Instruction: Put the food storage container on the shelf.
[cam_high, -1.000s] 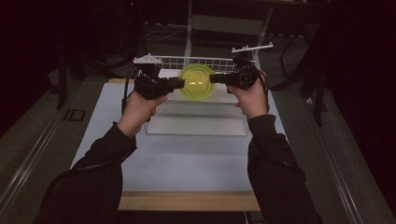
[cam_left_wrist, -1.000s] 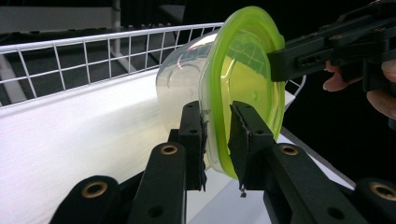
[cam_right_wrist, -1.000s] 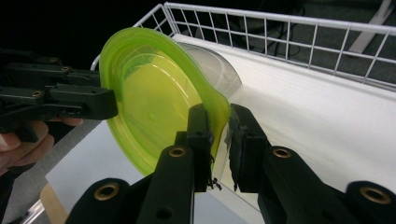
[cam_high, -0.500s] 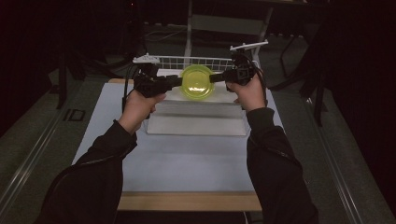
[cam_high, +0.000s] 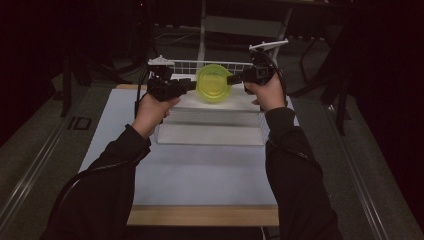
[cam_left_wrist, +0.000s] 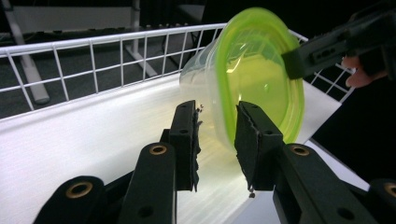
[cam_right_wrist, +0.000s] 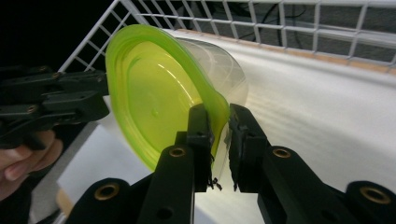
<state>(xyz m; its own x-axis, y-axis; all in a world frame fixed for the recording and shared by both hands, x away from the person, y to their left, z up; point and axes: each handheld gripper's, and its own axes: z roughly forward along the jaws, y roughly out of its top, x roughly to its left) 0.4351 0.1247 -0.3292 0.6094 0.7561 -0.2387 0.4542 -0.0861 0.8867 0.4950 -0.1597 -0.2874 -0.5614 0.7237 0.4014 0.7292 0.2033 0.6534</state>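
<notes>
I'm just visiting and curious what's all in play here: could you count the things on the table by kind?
Clear containers with a green lid: 1
White wire baskets: 1
White trays: 1
Hand-held grippers: 2, the left hand-held gripper and the right hand-held gripper
Total: 5

**Fig. – Item count**

1 clear container (cam_high: 214, 82) w/ 1 yellow-green lid (cam_left_wrist: 261, 79), top centre of high view. 2 grippers: left gripper (cam_high: 189, 85) and right gripper (cam_high: 231, 79), 2 black jaws ea. 1 white wire basket (cam_high: 185, 65), 1 clear bin (cam_high: 210, 127) at centre, 1 table (cam_high: 200, 215). 2 hands, 2 dark sleeves.
</notes>
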